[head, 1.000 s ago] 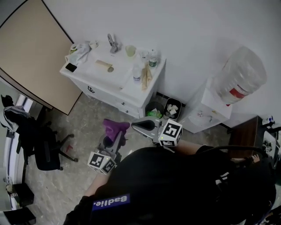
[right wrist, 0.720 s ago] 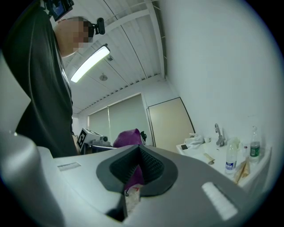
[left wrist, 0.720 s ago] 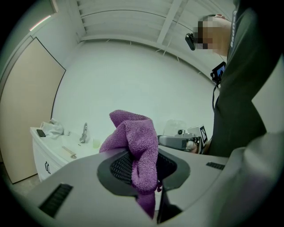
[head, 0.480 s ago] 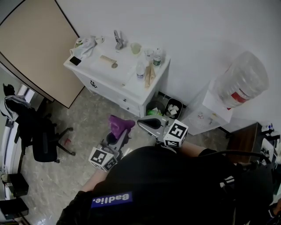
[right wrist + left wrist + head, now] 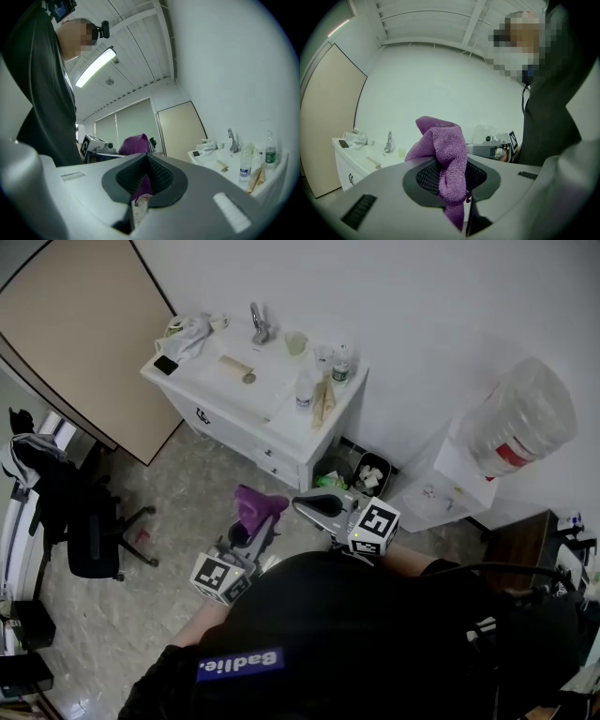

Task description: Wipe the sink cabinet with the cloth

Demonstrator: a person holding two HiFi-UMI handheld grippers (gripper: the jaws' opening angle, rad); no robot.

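The white sink cabinet stands against the wall ahead, and shows again as the sink cabinet and the sink cabinet. A purple cloth hangs in the air in front of the person's body, well short of it. My left gripper is shut on the purple cloth, which bunches up above the jaws of the left gripper. My right gripper sits just right of the cloth. In the right gripper view, the right gripper pinches a purple strip with a white tag.
On the cabinet top are a faucet, bottles, a cup, a phone and a white rag. Bins and a water dispenser stand to its right. A beige panel and an office chair are at the left.
The head view has drifted, so the cabinet sits slightly further right and higher in the picture. Both grippers and the cloth keep the same pose before the body.
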